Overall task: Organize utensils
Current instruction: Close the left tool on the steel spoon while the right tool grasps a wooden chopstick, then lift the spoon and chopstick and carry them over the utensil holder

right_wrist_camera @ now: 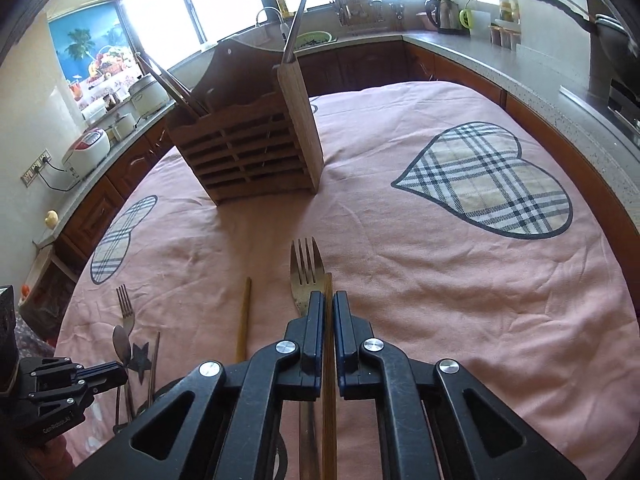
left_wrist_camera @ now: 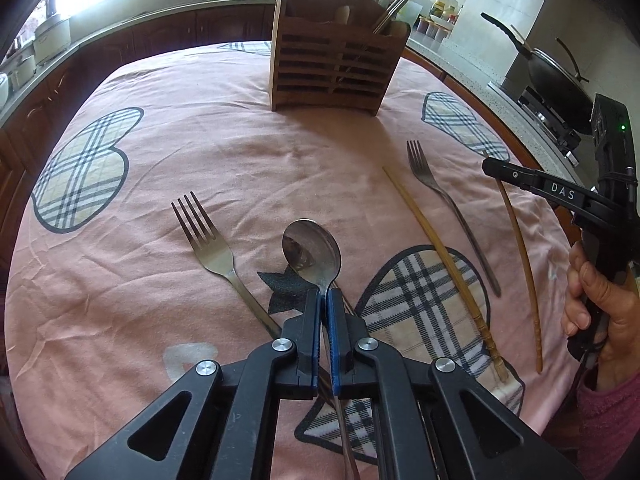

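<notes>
**Both tools pinching utensils, holder ahead**

The wooden holder [left_wrist_camera: 334,56] stands upright on the bench [left_wrist_camera: 248,160], straight ahead of our left tool [left_wrist_camera: 324,300] and ahead-left of our right tool [right_wrist_camera: 329,300]. It has slatted walls and separate compartments. In the right wrist view we see metal chopsticks [right_wrist_camera: 170,82] leaning out of its left compartment and one metal stick [right_wrist_camera: 296,24] rising from the right end; the left wrist view also shows rounded wooden handle tops inside, though we cannot tell which utensils these are.

Left tool: fingers pressed nearly together, pinching the neck of a steel spoon [left_wrist_camera: 312,250]. The bowl faces up, just beyond the fingertips. A steel fork [left_wrist_camera: 212,248] lies just left of the tool on the pink cloth.

Right tool: fingers close together, gripping a brown wooden chopstick [right_wrist_camera: 329,360] that runs lengthwise between them. A darker fork [right_wrist_camera: 306,276] lies just left of that chopstick, its tines projecting ahead of the fingertips. A paler chopstick [right_wrist_camera: 243,320] lies further left, apart from the fork.

The cloth bears plaid heart patches and is wrinkled.
</notes>
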